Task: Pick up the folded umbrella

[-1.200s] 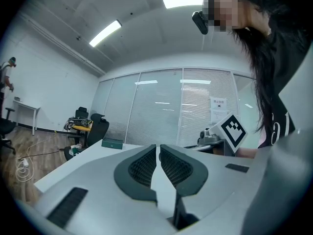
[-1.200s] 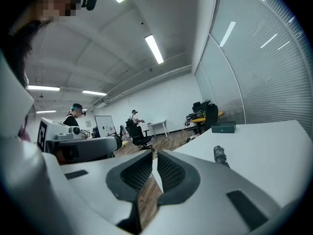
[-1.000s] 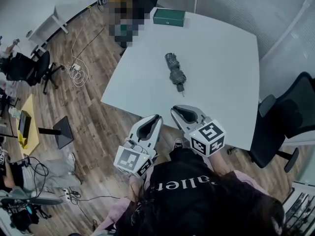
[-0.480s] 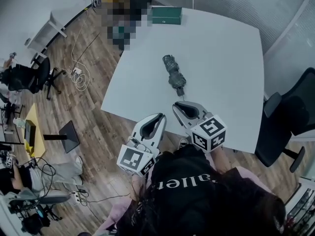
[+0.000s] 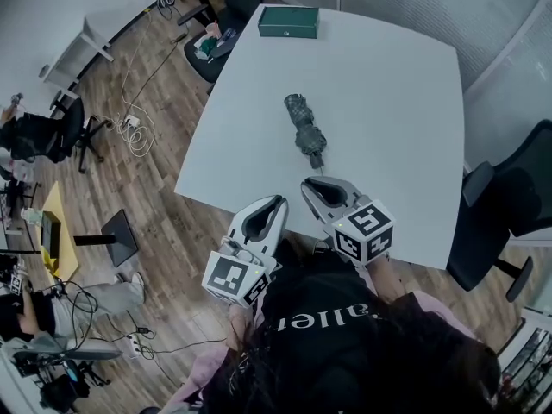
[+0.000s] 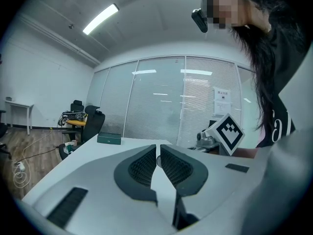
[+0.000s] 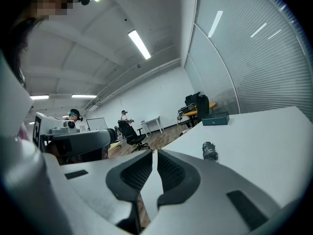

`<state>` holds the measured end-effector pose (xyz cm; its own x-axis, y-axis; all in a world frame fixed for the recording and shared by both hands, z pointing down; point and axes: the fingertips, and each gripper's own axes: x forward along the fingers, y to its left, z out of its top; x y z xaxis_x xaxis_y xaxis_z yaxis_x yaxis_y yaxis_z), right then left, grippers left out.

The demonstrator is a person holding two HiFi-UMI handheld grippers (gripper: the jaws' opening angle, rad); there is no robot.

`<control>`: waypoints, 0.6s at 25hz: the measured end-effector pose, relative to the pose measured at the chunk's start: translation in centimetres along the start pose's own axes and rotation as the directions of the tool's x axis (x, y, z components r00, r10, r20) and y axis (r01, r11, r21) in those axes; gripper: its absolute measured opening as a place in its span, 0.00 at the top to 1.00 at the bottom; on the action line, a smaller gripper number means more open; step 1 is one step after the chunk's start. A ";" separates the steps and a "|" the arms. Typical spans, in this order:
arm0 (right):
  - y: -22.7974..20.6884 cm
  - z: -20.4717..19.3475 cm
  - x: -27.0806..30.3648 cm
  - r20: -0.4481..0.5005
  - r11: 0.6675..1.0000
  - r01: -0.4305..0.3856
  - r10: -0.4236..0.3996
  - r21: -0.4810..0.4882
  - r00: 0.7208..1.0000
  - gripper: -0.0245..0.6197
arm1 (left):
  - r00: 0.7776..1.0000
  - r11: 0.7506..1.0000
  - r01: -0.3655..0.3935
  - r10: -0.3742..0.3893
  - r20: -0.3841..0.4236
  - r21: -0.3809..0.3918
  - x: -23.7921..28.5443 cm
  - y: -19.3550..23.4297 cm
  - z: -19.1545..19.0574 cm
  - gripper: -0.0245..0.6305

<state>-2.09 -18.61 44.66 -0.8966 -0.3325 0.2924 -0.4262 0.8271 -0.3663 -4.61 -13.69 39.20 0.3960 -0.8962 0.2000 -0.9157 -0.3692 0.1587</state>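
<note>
On table [image 5: 388, 84], stubby, possibly plaid umbrella [image 5: 305, 133]

The left gripper [image 5: 276, 202] and right gripper [image 5: 308, 185] are pale grey, jaws black-ribbed.

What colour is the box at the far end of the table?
The box is dark green; it shows best in the head view.

The folded umbrella [image 5: 305, 134] is compact and dark grey, its fabric checked-looking and gathered in a bunched roll. It lies flat on the white table [image 5: 388, 84], roughly mid-surface and well apart from every edge. In the head view its long axis runs slightly oblique, with the thicker end toward the far edge and the narrow tip toward the near edge. The right gripper view shows it nearly end-on, low on the tabletop.
</note>
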 end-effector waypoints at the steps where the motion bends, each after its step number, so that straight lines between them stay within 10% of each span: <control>1: -0.1 0.0 0.2 -0.003 1.000 0.005 -0.005 0.003 1.000 0.90 | 1.000 1.000 0.002 -0.002 -0.002 -0.001 0.1 0.4 0.1 0.90; 15: -3.4 0.7 5.1 -0.002 0.984 0.165 -0.165 0.071 0.986 0.90 | 0.994 0.993 0.112 -0.112 -0.015 0.019 2.8 7.6 1.6 0.90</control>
<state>-5.29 -23.37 46.79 -0.8135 -0.4639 0.3507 -0.5760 0.7263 -0.3752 -10.59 -19.39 39.37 0.4971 -0.8455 0.1950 -0.8666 -0.4721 0.1618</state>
